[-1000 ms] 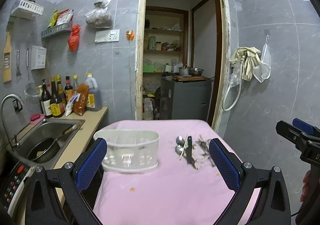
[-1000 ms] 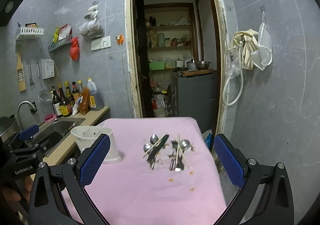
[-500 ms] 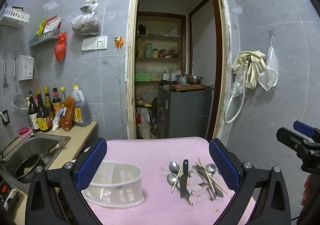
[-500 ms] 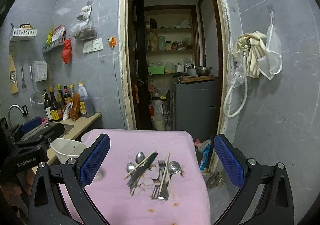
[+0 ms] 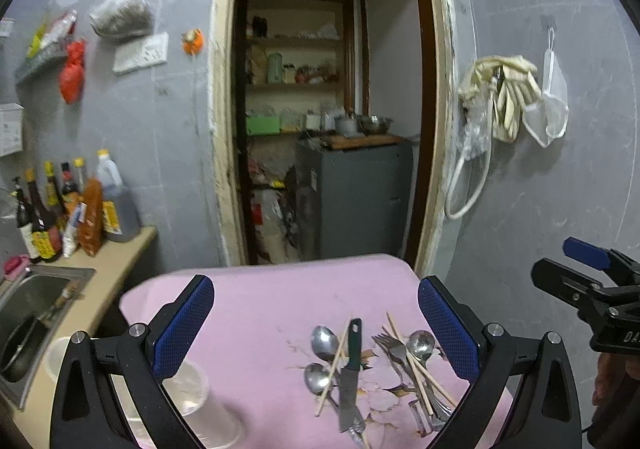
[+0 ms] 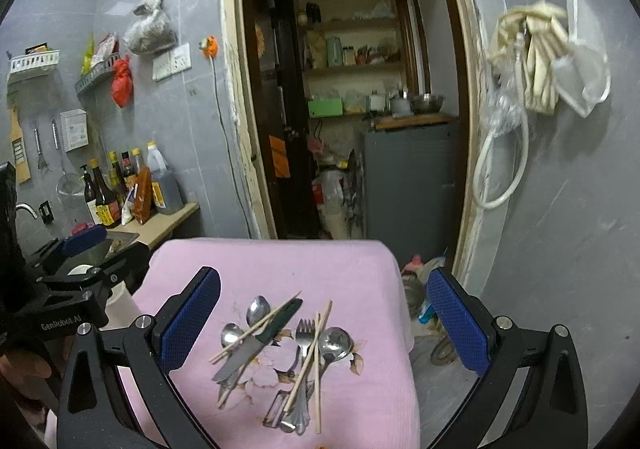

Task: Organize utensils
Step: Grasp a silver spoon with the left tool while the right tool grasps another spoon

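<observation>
Both grippers are held above a pink-covered bench, jaws spread, nothing grasped.

The left gripper is seen with its jaws wide apart and empty; the utensil pile lies on the pink cloth between and below them, nearer the right-hand jaw. In that pile, a green-handled knife, two spoons crossed by a chopstick, and forks with a third spoon under more chopsticks are made out. A white holder, blurred, is seen at the lower left, partly hidden behind the left-hand jaw. The right gripper is likewise held with jaws spread and empty, the same pile lying on the cloth between them, untouched. A sink and a row of bottles are seen on the counter at the left.
</observation>
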The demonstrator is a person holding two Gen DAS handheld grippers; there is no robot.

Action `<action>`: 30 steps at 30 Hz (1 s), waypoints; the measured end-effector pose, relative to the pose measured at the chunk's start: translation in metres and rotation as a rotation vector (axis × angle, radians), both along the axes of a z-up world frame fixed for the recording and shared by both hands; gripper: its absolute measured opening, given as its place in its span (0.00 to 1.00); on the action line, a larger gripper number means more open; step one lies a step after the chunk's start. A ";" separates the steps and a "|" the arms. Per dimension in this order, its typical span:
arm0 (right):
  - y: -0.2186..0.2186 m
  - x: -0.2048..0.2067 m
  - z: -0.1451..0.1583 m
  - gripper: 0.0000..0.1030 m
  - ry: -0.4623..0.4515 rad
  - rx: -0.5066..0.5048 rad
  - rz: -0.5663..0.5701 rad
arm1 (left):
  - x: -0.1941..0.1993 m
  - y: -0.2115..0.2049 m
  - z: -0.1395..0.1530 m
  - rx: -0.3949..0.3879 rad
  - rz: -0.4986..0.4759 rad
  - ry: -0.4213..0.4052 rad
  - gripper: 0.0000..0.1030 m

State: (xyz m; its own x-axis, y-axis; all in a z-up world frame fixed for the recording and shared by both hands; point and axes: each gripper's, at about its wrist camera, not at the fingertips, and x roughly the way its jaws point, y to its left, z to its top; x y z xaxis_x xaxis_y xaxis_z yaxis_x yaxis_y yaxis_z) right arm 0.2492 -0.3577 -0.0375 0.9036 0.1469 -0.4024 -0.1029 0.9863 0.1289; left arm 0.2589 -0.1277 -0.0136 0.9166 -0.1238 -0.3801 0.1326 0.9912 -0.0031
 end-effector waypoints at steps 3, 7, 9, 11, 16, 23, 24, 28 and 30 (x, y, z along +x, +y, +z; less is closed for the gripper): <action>-0.005 0.019 -0.018 0.98 0.039 0.017 0.016 | 0.018 -0.009 -0.015 -0.002 -0.004 0.040 1.00; -0.009 0.042 -0.046 0.93 0.105 0.050 0.038 | 0.039 -0.018 -0.035 -0.024 -0.002 0.111 0.94; -0.010 0.052 -0.059 0.85 0.139 0.063 0.046 | 0.049 -0.021 -0.048 -0.041 0.000 0.153 0.90; -0.012 0.060 -0.072 0.79 0.168 0.071 0.053 | 0.055 -0.022 -0.059 -0.050 0.005 0.188 0.86; -0.013 0.082 -0.104 0.64 0.258 0.086 0.084 | 0.072 -0.022 -0.087 -0.065 0.023 0.276 0.77; -0.011 0.114 -0.143 0.48 0.376 0.121 0.106 | 0.088 -0.016 -0.119 -0.072 0.078 0.373 0.64; -0.009 0.118 -0.148 0.44 0.391 0.124 0.112 | 0.090 -0.015 -0.124 -0.077 0.083 0.389 0.61; -0.005 0.130 -0.165 0.37 0.442 0.130 0.149 | 0.097 -0.007 -0.143 -0.101 0.104 0.454 0.52; -0.001 0.136 -0.172 0.35 0.461 0.128 0.171 | 0.100 -0.001 -0.150 -0.118 0.111 0.479 0.48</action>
